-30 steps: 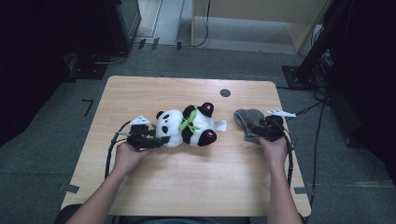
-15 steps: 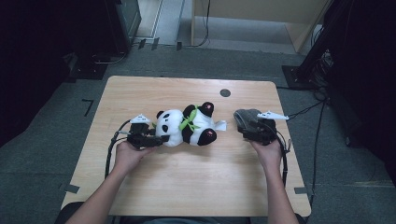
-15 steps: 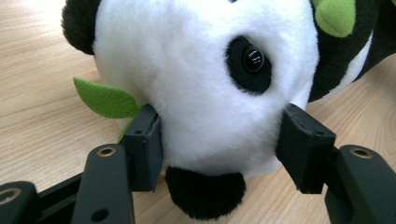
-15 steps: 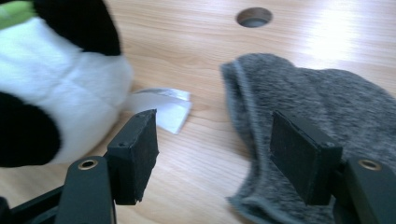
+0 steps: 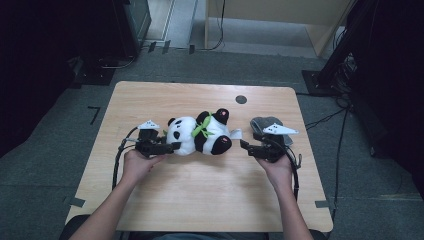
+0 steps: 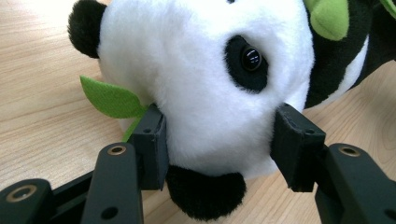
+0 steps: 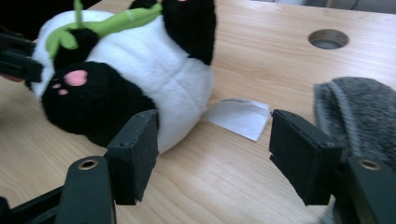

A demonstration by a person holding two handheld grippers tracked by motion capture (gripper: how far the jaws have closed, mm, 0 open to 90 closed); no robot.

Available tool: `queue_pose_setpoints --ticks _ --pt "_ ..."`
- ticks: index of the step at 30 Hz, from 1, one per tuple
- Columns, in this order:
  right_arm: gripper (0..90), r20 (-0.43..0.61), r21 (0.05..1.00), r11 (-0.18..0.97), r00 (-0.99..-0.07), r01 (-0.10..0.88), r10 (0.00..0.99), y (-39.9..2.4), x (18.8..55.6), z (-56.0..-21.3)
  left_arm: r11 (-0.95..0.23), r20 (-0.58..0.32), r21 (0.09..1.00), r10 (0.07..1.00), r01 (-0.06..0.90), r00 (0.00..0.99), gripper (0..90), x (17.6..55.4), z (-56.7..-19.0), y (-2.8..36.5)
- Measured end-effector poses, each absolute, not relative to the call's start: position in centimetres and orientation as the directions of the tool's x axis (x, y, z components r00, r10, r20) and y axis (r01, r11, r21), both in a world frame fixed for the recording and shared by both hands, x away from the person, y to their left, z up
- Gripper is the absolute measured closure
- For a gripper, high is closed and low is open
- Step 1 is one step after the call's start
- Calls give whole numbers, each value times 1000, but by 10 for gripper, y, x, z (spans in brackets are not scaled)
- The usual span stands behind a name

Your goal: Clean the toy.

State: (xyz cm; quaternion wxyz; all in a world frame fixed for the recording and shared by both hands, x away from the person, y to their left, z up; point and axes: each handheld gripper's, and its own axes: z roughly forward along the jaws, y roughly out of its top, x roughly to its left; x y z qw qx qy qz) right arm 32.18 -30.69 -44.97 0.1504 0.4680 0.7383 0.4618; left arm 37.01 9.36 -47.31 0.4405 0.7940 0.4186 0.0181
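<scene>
Two tools at work on one plush panda (image 5: 200, 136), lying on its side on the wooden counter (image 5: 200, 200).

Left tool (image 5: 167, 148): its jaws have just been closing and now press into either side of the panda's head (image 6: 205, 88), the fur bulging between the pads. Right tool (image 5: 245, 146): jaws apart and empty, the panda's rump and pink-soled foot (image 7: 70, 81) just ahead of one jaw, a white sewn-in label (image 7: 238, 116) between the jaws, a grey fleecy item (image 7: 359, 112) just beside the other jaw.

Handling note: the head is soft and round, so the left grip probably wants to bite deep rather than at the fur tips; the right tool would do best to close on the firm body or a leg, not the thin label.

Materials: short white and black pile, glossy bead eye (image 6: 252, 57), green felt leaf (image 6: 109, 98) and neck ribbon (image 5: 201, 128); counter pale woodgrain with a round cable hole (image 5: 241, 99).
</scene>
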Motion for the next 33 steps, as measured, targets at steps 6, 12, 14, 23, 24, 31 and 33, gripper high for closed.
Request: queue_pose_setpoints --ticks 6,12,14,23,24,31,33 --pt "333 210 823 172 -572 541 793 -293 320 -451 -261 -337 714 685 650 646 450 371 -473 94" --pt "335 205 834 201 -627 514 752 -280 318 -451 -266 -323 719 690 642 648 447 371 -473 94" --pt "335 210 833 201 -631 516 747 -279 317 -451 -268 -319 720 691 640 649 446 371 -473 94" --pt "312 191 862 215 -687 459 701 -269 312 -448 -270 -318 722 688 637 652 443 371 -474 95" --pt "308 185 859 225 -688 461 702 -265 313 -449 -270 -318 722 688 637 652 443 371 -474 95" --pt "274 156 846 259 -681 466 716 -245 320 -463 -270 -319 723 685 636 655 439 371 -474 95" --pt "267 152 841 266 -678 471 720 -241 323 -467 -270 -323 722 682 636 656 436 371 -475 95"
